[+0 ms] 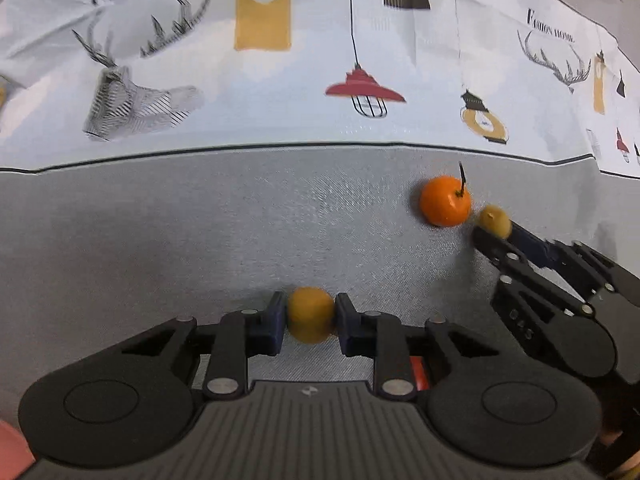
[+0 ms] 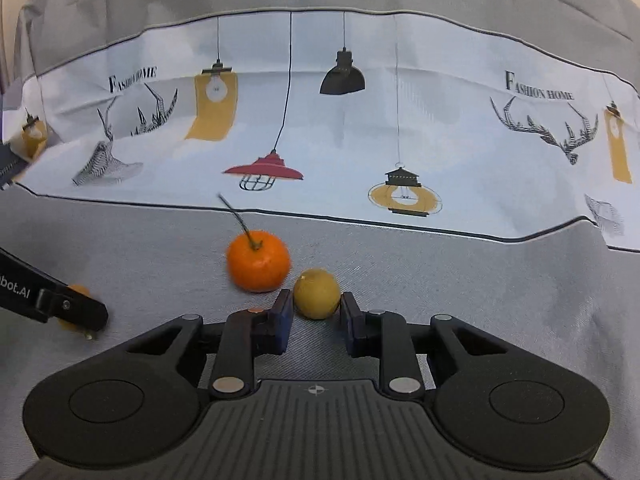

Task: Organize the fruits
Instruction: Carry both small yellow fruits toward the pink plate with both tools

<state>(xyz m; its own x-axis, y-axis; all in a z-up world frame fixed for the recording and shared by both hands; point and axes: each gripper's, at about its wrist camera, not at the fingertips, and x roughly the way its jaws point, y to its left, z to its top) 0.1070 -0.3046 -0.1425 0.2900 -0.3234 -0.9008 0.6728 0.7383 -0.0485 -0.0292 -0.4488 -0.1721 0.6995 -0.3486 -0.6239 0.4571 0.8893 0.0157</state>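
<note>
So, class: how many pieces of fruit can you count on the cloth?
3: one yellow fruit in the left tongs, another yellow fruit between the right tongs, a stemmed orange beside it.

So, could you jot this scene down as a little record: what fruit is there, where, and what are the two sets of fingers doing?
Surface: grey tablecloth with a printed band of lamps and deer
Left gripper: shut on left yellow fruit
Right gripper: shut on right yellow fruit
Loose fruit: orange tangerine with stem, on the cloth, close beside right yellow fruit
Fruit count: three in view
</note>
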